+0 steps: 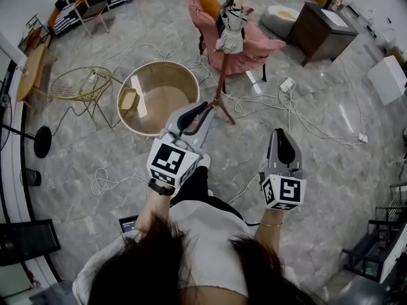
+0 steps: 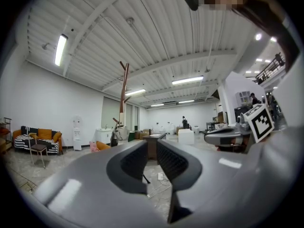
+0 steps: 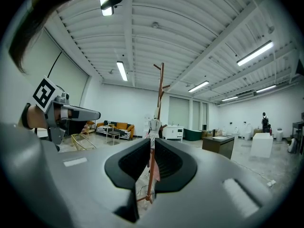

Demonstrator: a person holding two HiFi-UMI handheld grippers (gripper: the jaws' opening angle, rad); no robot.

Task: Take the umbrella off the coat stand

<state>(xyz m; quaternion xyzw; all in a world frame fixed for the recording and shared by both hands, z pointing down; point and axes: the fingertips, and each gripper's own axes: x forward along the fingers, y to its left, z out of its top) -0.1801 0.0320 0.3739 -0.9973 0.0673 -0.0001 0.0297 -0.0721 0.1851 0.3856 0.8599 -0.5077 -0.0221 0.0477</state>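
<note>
The brown wooden coat stand [image 1: 220, 84] rises from the marble floor ahead of me, in front of a pink armchair. A folded white umbrella [image 1: 233, 25] hangs near its top. My left gripper [image 1: 202, 109] is held level, short of the stand's base, its jaws shut with nothing between them. My right gripper [image 1: 280, 135] hovers lower right, also shut and empty. In the left gripper view the stand [image 2: 124, 91] and umbrella [image 2: 117, 132] lie far off, left of the left gripper [image 2: 152, 148]. In the right gripper view the stand [image 3: 161, 94] and umbrella [image 3: 154, 126] sit straight beyond the right gripper [image 3: 152, 151].
A pink armchair [image 1: 257, 46] stands behind the stand. A round wooden tub-like table [image 1: 159, 122] sits left of it, with a yellow wire chair [image 1: 79, 84] further left. A dark cabinet [image 1: 321, 30] is at the back right. Cables [image 1: 299, 116] trail over the floor.
</note>
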